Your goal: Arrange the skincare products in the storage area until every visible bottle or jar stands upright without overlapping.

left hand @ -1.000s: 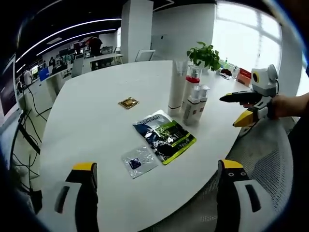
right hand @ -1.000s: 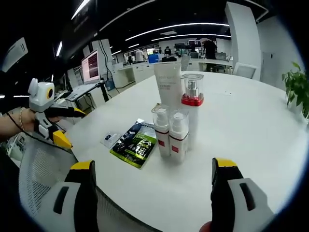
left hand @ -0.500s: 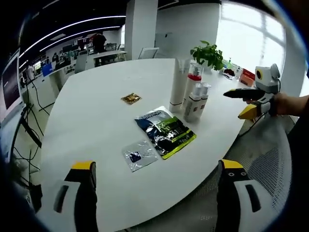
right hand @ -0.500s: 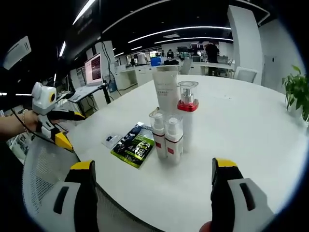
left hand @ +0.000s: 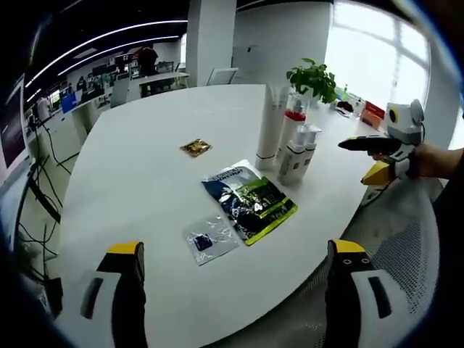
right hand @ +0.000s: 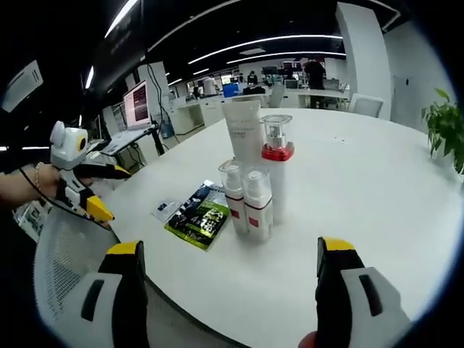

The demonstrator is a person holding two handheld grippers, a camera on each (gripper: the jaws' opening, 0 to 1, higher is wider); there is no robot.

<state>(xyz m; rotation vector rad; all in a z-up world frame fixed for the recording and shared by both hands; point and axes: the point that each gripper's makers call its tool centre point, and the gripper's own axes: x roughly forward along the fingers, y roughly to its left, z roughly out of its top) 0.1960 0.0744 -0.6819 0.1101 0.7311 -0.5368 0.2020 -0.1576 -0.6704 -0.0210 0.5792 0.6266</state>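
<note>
Four skincare products stand upright in a tight cluster on the white table [left hand: 145, 167]: a tall white tube [right hand: 243, 133], a clear bottle with a red collar [right hand: 275, 163], and two small white pump bottles [right hand: 248, 203]. In the left gripper view the same white tube [left hand: 270, 125] and pump bottles [left hand: 297, 152] stand at the far right. A green and black sachet [left hand: 250, 201] and a small clear sachet [left hand: 209, 241] lie flat beside them. My left gripper [left hand: 230, 290] is open over the near table edge, holding nothing. My right gripper [right hand: 226, 293] is open too, short of the bottles.
A small gold packet [left hand: 194, 148] lies farther out on the table. A potted plant [left hand: 312, 80] stands behind the bottles. A mesh chair [right hand: 65, 268] sits at the table edge. Each view shows the other gripper [left hand: 380, 148] held in a hand. Desks and monitors fill the background.
Both cameras have shifted slightly; the bottles sit a little farther off in the right gripper view. The products and sachets have not moved, and both grippers stay open.
</note>
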